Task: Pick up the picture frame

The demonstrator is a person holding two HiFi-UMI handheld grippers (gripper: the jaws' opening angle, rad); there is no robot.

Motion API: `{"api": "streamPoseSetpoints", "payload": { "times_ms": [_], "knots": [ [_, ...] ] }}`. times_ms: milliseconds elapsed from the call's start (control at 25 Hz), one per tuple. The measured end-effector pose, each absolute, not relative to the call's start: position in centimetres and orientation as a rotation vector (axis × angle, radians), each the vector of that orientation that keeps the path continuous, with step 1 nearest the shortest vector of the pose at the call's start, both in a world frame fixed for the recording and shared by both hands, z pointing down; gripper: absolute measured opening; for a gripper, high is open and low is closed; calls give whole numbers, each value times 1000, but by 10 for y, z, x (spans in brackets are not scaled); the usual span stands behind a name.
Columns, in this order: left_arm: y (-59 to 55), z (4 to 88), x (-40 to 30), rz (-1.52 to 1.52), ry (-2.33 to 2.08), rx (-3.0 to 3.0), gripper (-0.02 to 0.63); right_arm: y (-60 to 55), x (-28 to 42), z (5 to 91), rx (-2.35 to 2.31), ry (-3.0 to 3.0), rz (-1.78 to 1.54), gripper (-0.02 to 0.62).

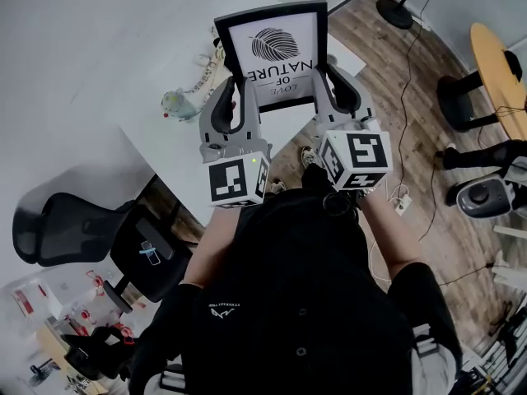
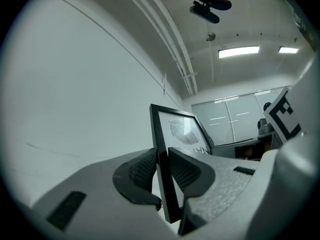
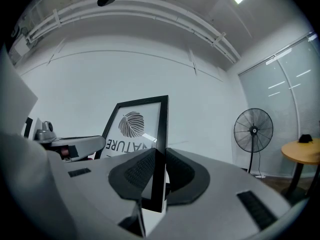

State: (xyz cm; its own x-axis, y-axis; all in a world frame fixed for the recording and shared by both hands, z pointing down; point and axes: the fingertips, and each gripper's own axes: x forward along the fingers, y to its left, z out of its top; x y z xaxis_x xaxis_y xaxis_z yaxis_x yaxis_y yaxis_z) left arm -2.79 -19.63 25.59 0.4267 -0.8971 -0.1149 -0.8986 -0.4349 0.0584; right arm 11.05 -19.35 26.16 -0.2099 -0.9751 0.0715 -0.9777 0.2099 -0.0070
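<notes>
Now both grippers clamp the picture frame

Plainly, you hold the picture frame (image 1: 272, 52) between your two tools, one on each side edge; it sits in front of you over the near corner of the white table (image 1: 165, 151), and whether its lower edge touches that table cannot be told from the head view. Your left gripper (image 1: 237, 97) has its jaws closed on the frame's left black border; in the left gripper view the ribbed pads (image 2: 142, 171) press on both faces of that border, with the frame's lower corner showing just below them. Your right gripper (image 1: 336, 87) likewise has its jaws closed on the right border; in the right gripper view the thin black edge runs upright between the two dark pads (image 3: 139, 170), which touch it on either side. Both grippers point roughly level, and the frame stands close to upright between them; its white print carries a dark leaf and the word NATURE. Each tool's marker cube faces the head camera, the left cube (image 1: 237, 179) and the right cube (image 1: 356, 159) sitting just above your dark shirt. A small pale-green figure (image 1: 174, 104) stands on the table to the left of the frame, apart from it; a black office chair (image 1: 74, 220) sits lower left; a standing fan (image 3: 253, 131) stands off to the right, near a round wooden table (image 1: 494, 56).
</notes>
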Motion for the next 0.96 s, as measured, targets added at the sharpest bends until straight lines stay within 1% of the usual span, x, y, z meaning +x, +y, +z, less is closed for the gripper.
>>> {"api": "streamPoseSetpoints", "payload": {
  "times_ms": [680, 960],
  "knots": [
    [-205, 265, -26, 183, 1589, -2704, 78, -193, 111, 271, 2010, -2331, 109, 66],
    [-220, 282, -27, 160, 1545, -2759, 78, -202, 110, 289, 2048, -2274, 150, 66]
  ]
}}
